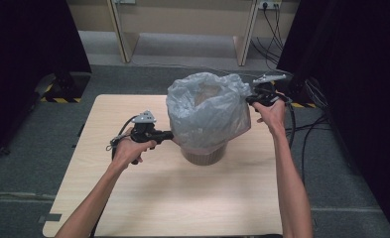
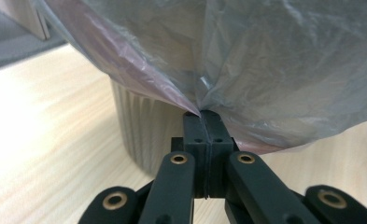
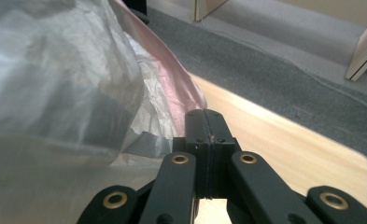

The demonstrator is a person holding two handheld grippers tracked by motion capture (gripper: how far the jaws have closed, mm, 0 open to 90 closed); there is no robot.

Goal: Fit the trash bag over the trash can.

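Observation:
A translucent grey plastic bag [image 1: 207, 111] is draped over a round beige ribbed bin [image 1: 202, 156] at the middle of the wooden table [image 1: 133, 198]. My left gripper [image 1: 168, 135] is at the bag's lower left side, shut on a fold of its film [image 2: 200, 100]; the bin's ribbed wall [image 2: 134, 126] stands just behind the jaws. My right gripper [image 1: 249, 99] is held higher, at the bag's upper right edge, shut on the bag's rim [image 3: 172, 100]. The bag's mouth gapes open upward, and the bin's inside shows through it.
The table's far right corner [image 3: 358, 168] lies beyond the right gripper, with grey carpet [image 3: 274, 70] past it. Wooden furniture legs [image 1: 120, 34] stand at the back. Black curtains [image 1: 29, 49] flank both sides, and cables [image 1: 306, 129] trail on the floor at right.

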